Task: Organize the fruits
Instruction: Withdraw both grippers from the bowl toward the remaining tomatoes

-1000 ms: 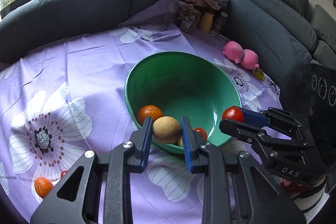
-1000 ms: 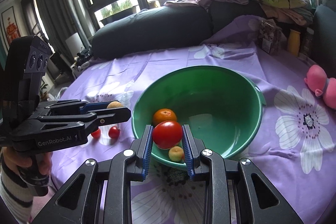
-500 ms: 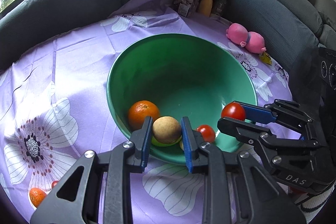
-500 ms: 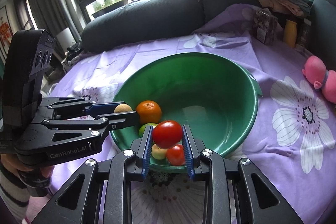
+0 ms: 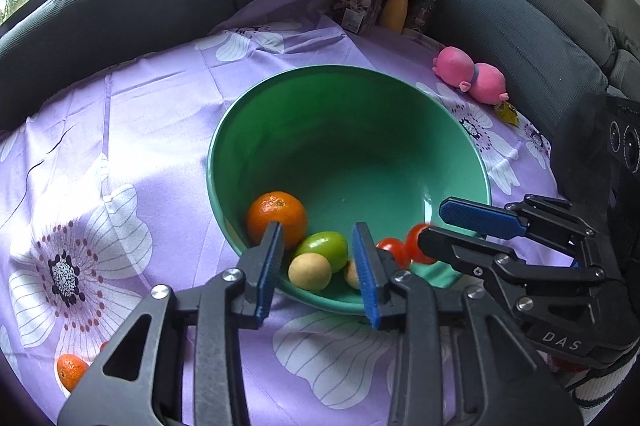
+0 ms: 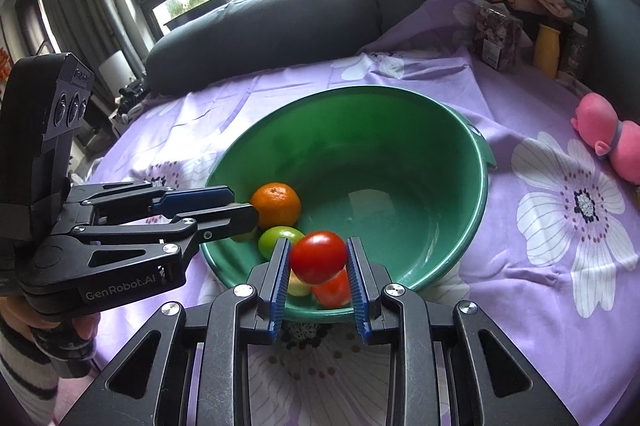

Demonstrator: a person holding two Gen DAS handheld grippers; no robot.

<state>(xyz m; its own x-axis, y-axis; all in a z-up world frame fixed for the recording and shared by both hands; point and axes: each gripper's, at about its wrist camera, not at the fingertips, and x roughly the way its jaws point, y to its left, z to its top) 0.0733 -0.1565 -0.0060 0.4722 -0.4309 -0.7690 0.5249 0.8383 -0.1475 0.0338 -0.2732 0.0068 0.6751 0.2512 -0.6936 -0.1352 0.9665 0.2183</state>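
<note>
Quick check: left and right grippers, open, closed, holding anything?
Left gripper: open, holding nothing, over the near rim of the bowl.
Right gripper: closed on a tomato, above the bowl.

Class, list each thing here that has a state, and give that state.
left gripper, open, empty.
right gripper, red tomato between its fingers; grip unclear.
red tomato, above the bowl.
green bowl, upright, holding fruit.
tan fruit, lying in the bowl.
mandarin, lying in the bowl.
</note>
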